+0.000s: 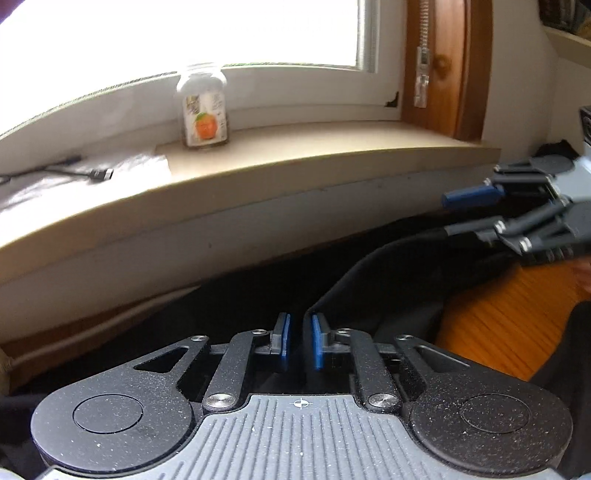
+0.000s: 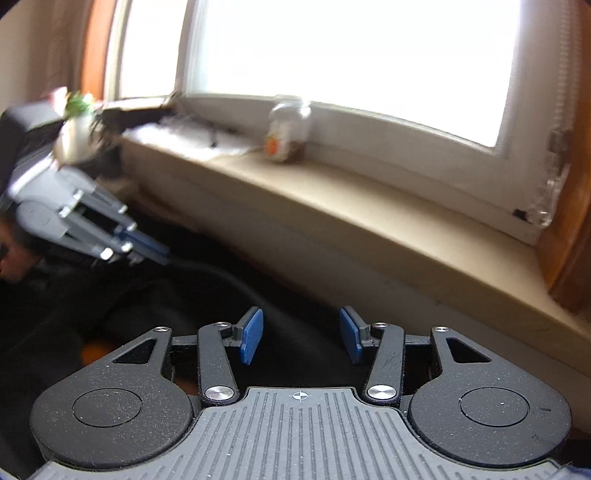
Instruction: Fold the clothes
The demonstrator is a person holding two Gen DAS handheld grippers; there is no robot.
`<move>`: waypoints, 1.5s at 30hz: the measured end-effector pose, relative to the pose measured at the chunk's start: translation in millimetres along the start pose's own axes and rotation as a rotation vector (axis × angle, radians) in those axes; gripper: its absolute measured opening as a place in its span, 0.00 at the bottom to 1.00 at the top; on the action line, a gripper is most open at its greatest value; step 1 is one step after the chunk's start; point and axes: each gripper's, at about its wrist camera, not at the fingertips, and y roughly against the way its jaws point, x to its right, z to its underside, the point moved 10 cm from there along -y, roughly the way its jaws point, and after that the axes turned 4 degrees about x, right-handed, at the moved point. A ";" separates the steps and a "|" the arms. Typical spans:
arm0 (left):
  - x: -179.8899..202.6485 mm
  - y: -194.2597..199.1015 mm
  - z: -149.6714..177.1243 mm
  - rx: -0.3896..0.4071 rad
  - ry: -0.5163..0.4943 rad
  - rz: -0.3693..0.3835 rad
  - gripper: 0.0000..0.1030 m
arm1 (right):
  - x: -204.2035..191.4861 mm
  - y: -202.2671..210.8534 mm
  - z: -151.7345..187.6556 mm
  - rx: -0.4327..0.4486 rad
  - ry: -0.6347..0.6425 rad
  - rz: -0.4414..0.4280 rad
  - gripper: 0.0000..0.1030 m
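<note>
Window (image 1: 177, 33) fills the upper part of both views, blown out white. Beige sill (image 1: 295, 162) runs as a wide band across mid frame under it. Black garment (image 1: 258, 295) lies below the sill, spread over the lower middle of the left wrist view and the lower left of the right wrist view; a raised fold or edge of it arcs from centre up toward the right edge in the left wrist view. Orange slatted surface (image 1: 509, 317) shows at lower right there, partly covered by the cloth. Your left gripper (image 1: 299, 341) sits bottom centre, jaws nearly together with a narrow gap; the cloth edge lines up with that gap, but you can't tell from here if the pads actually pinch it. Your right gripper (image 2: 301, 336) sits bottom centre of its own view, jaws about half open, nothing between the pads, black cloth beneath. In the left wrist view it comes in from the right edge above the cloth. Glass jar (image 1: 205, 107) with an orange label stands upright on the sill, upper centre left. Black cable (image 1: 74, 171) lies on the sill at left.
</note>
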 end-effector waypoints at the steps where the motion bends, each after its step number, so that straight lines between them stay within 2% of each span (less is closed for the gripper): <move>1: -1.4 0.3 0.8 0.001 0.010 0.002 0.15 | 0.3 -3.0 3.6 -0.016 0.010 0.005 0.46; 3: -4.3 3.0 0.7 0.006 0.022 0.001 0.19 | 2.9 -9.5 10.5 -0.046 0.023 0.021 0.46; 6: -3.1 10.7 -1.9 0.033 0.032 -0.012 0.19 | 13.1 -15.8 12.6 -0.049 -0.009 0.035 0.45; 9: 6.0 29.5 -10.8 0.094 0.033 -0.023 0.19 | 21.8 -18.9 10.1 -0.040 -0.081 0.014 0.33; 13: 40.6 49.2 -24.8 0.156 -0.040 0.002 0.17 | 31.5 -21.2 9.0 -0.037 -0.147 0.019 0.30; 18: 77.8 34.6 -14.9 0.105 -0.147 0.025 0.20 | 35.2 -26.1 8.9 -0.046 -0.182 0.024 0.27; 19: 78.2 25.9 -11.1 0.085 -0.165 0.003 0.20 | 35.3 -27.6 9.2 -0.049 -0.180 0.026 0.27; 21: 72.6 8.8 -4.6 0.044 -0.183 -0.039 0.28 | 36.0 -30.5 10.5 -0.057 -0.179 0.031 0.27; 24: 62.3 -9.4 3.9 -0.004 -0.194 -0.079 0.33 | 37.7 -35.1 14.0 -0.071 -0.184 0.034 0.27; 27: 56.2 -13.5 10.4 -0.031 -0.182 -0.062 0.34 | 38.8 -38.2 17.7 -0.080 -0.188 0.032 0.27; 34: 53.1 -14.2 15.6 -0.037 -0.183 -0.059 0.35 | 38.8 -38.7 20.6 -0.079 -0.194 0.027 0.27; 35: 53.8 -14.6 16.8 -0.039 -0.190 -0.058 0.31 | 38.6 -38.8 20.8 -0.080 -0.192 0.028 0.27; 37: 52.0 -12.5 16.7 -0.028 -0.183 -0.062 0.08 | 39.0 -37.4 20.8 -0.078 -0.194 0.029 0.24; 38: 52.8 -9.2 15.9 -0.023 -0.179 -0.047 0.04 | 39.4 -35.7 20.8 -0.078 -0.196 0.030 0.22; 41: 57.5 14.5 7.2 0.030 -0.188 -0.023 0.03 | 42.1 -25.5 18.6 -0.074 -0.196 0.032 0.21; 45: 76.9 70.2 0.0 0.113 -0.166 0.063 0.03 | 45.5 2.3 9.8 -0.041 -0.221 0.013 0.20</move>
